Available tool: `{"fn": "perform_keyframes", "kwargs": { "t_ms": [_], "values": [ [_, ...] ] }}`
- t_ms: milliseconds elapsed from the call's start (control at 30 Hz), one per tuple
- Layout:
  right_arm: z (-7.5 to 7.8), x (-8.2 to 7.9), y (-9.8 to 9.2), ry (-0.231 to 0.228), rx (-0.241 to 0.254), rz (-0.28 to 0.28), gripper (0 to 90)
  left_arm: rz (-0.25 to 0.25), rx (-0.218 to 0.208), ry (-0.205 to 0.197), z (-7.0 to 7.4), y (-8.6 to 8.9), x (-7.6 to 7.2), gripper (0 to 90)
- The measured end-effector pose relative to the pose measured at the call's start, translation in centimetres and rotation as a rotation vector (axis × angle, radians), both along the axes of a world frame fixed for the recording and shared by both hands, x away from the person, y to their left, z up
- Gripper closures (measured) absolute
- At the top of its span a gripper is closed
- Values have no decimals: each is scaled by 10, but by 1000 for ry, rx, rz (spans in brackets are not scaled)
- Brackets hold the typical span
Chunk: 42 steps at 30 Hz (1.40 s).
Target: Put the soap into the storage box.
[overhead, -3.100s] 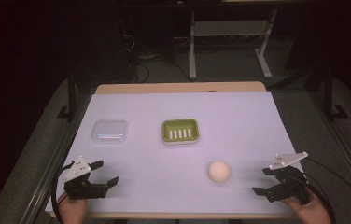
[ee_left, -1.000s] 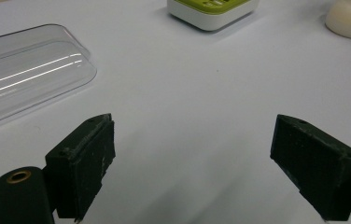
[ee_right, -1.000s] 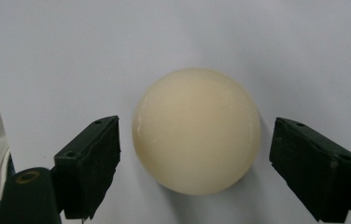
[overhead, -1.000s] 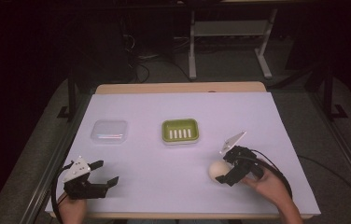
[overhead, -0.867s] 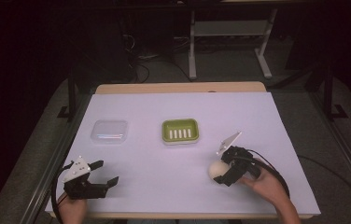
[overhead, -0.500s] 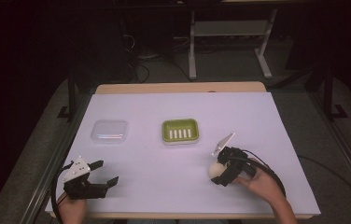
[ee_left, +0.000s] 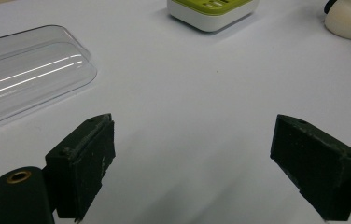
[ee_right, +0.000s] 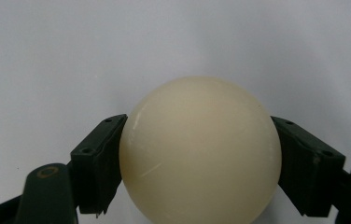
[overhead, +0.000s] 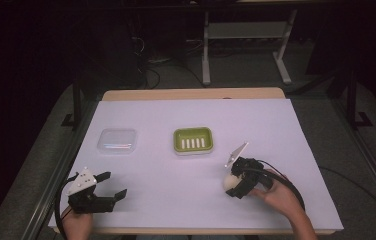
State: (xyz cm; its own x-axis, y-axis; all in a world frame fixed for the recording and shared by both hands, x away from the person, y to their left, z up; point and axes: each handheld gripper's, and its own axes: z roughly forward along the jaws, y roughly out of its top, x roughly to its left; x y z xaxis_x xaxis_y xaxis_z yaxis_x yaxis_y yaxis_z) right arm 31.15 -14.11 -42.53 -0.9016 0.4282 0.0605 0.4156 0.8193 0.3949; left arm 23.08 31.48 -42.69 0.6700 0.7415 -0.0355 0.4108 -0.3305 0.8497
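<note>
A cream, ball-shaped bar [overhead: 231, 183] lies on the white table cover right of centre. My right gripper [overhead: 234, 184] is shut on it; in the right gripper view both jaws press the sides of the cream bar [ee_right: 200, 149]. A green slotted soap dish [overhead: 192, 140] sits mid-table, about a hand's length beyond and to the left of the bar. My left gripper [overhead: 113, 184] rests open near the front left corner, nothing between its jaws. In the left gripper view the dish [ee_left: 211, 11] and the bar [ee_left: 348, 18] appear far ahead.
A clear plastic lid [overhead: 118, 140] lies left of the dish and just ahead of my left gripper, seen as the lid [ee_left: 19, 74] in the left gripper view. The white cover [overhead: 276, 130] ends at the wooden table edge [overhead: 191, 94] at the back.
My right gripper came in from the front right corner to the cream bar and closed around it, shifting slightly left. The left gripper has stayed still.
</note>
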Motion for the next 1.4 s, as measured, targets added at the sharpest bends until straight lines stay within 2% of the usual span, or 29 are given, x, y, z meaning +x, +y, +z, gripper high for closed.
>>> {"fn": "perform_keyframes", "kwargs": {
  "t_ms": [433, 767, 1067, 1200, 1233, 1400],
  "values": [
    [15, 9, 6, 7, 37, 7, 230, 0, -2, 6, 0, 0, 0, 130],
    [28, 26, 15, 14, 80, 15, 230, 5, -8, 6, 0, 1, 1, 130],
    [38, 39, 26, 14, 80, 29, 230, 6, -7, 4, 0, 1, 1, 130],
    [42, 44, 29, 14, 87, 28, 230, 7, -10, 2, 0, 1, 1, 130],
    [44, 47, 30, 9, 102, 31, 230, 5, -11, 4, 0, 1, 1, 130],
    [46, 53, 32, 16, 97, 26, 229, 0, -6, 7, 0, 0, 1, 130]
  ]
}}
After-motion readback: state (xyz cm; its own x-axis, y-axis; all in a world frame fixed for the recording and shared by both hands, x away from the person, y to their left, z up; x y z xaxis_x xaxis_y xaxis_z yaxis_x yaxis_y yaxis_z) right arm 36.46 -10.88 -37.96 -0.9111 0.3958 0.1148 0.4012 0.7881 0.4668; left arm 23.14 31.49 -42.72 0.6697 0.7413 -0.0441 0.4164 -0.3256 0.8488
